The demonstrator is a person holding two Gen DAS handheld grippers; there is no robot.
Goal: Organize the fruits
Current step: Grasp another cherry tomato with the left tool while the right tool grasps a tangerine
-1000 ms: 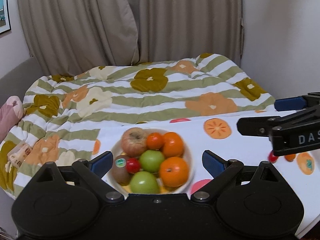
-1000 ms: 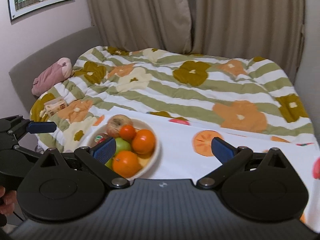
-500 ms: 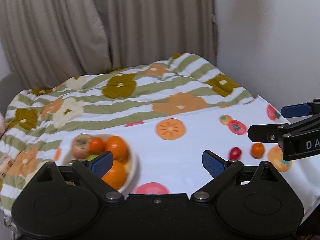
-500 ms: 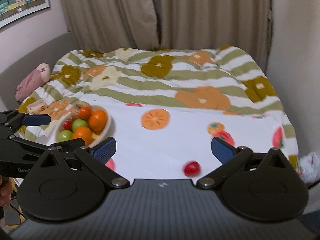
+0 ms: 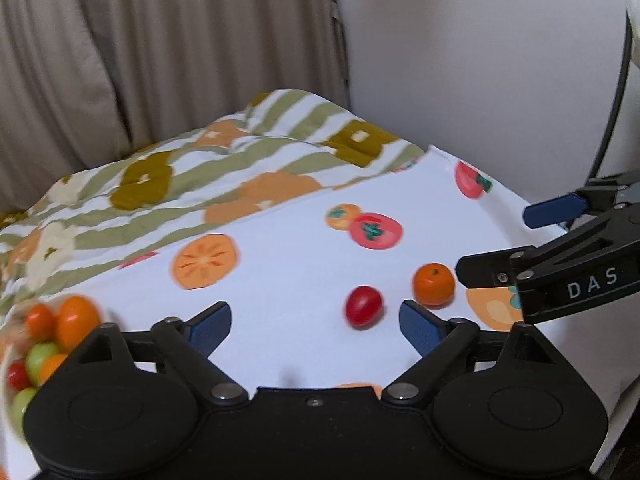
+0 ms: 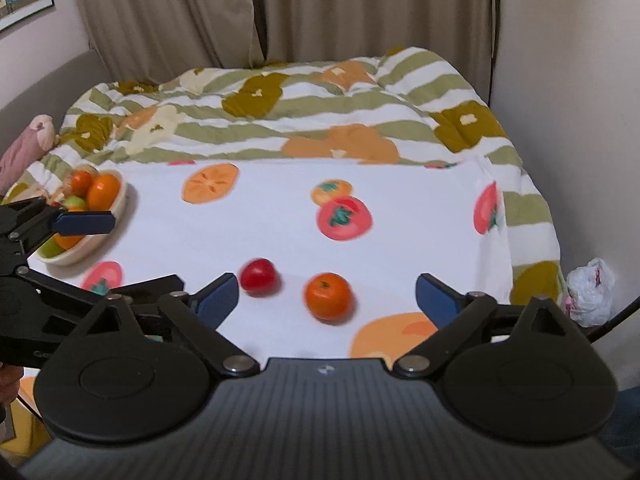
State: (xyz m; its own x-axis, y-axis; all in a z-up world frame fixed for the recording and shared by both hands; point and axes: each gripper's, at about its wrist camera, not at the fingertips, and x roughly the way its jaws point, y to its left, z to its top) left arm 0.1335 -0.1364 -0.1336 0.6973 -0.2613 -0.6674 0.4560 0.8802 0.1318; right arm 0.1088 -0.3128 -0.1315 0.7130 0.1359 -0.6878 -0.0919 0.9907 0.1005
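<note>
A small red tomato [image 5: 363,305] and a small orange [image 5: 434,284] lie loose on the white fruit-print cloth [image 5: 288,264]. My left gripper [image 5: 316,326] is open and empty, the tomato just ahead between its fingers. My right gripper [image 6: 327,300] is open and empty, with the orange [image 6: 329,296] between its fingers and the tomato [image 6: 259,277] near its left finger. A cream bowl [image 6: 102,232] of oranges, green apples and tomatoes sits at the far left; it shows blurred in the left wrist view [image 5: 8,384].
A striped flowered quilt [image 6: 280,120] covers the bed behind the cloth. Curtains [image 6: 280,8] hang at the back and a wall stands at the right. A white plastic bag [image 6: 590,292] lies past the cloth's right edge. A pink pillow [image 6: 24,148] lies far left.
Both grippers have swung right, away from the bowl, toward the loose tomato and orange. The bowl has slid to the left edge of both views. Both stay open.
</note>
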